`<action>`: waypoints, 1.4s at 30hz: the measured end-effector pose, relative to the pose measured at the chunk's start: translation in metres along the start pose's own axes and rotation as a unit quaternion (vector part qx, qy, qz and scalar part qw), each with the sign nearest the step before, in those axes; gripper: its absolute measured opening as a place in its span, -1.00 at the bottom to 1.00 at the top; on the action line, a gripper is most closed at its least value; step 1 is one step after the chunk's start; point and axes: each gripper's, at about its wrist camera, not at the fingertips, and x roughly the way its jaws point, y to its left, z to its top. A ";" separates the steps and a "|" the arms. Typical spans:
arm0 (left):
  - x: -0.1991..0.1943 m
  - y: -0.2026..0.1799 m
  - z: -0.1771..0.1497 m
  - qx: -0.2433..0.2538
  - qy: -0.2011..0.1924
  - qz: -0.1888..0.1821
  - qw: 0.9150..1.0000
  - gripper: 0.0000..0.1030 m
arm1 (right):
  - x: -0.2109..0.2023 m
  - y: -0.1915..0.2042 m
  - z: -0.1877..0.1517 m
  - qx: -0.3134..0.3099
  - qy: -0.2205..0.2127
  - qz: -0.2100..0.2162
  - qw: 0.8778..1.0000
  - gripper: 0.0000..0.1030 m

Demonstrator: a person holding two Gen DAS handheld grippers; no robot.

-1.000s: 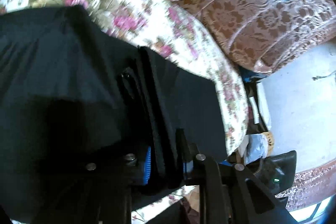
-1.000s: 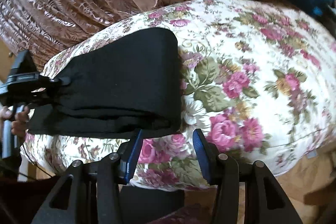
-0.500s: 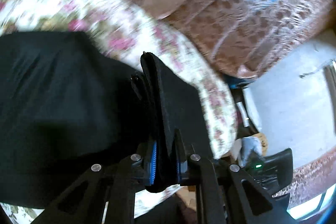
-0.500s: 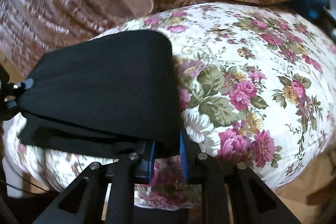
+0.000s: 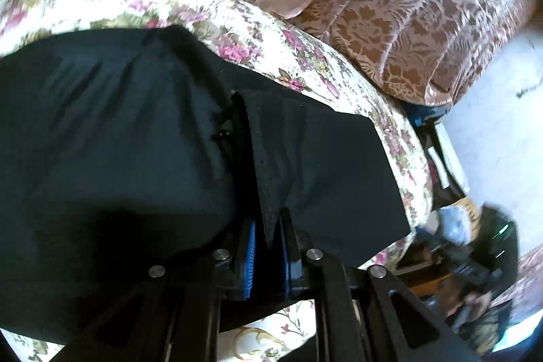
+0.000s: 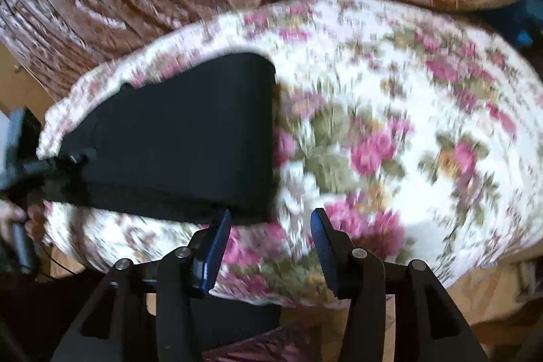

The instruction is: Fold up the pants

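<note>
The black pants (image 6: 176,138) lie folded on the flowered table cover (image 6: 390,131). In the left wrist view the pants (image 5: 118,141) fill the left and middle. My left gripper (image 5: 268,233) is shut on the stacked edge of the folded pants, with black cloth pinched between its blue pads. My right gripper (image 6: 269,219) is open and empty, just off the near right corner of the pants, with its left finger (image 6: 217,236) close to the cloth edge. My left gripper also shows in the right wrist view (image 6: 64,162) at the pants' left end.
Brown patterned curtains (image 5: 390,5) hang behind the table. Past the table's right edge in the left wrist view are a pale floor (image 5: 492,124) and dark clutter (image 5: 475,253). The table's near edge (image 6: 305,290) drops off close to my right gripper.
My right gripper, shut on the pants' corner half a second ago, has let go, opened and drawn back. My left gripper stays shut on the pants' edge, which has shifted.
</note>
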 end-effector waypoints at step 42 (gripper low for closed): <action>-0.046 -0.012 -0.025 0.009 -0.082 0.196 0.977 -0.34 | 0.098 0.189 0.063 -0.134 -0.019 0.097 0.986 -0.42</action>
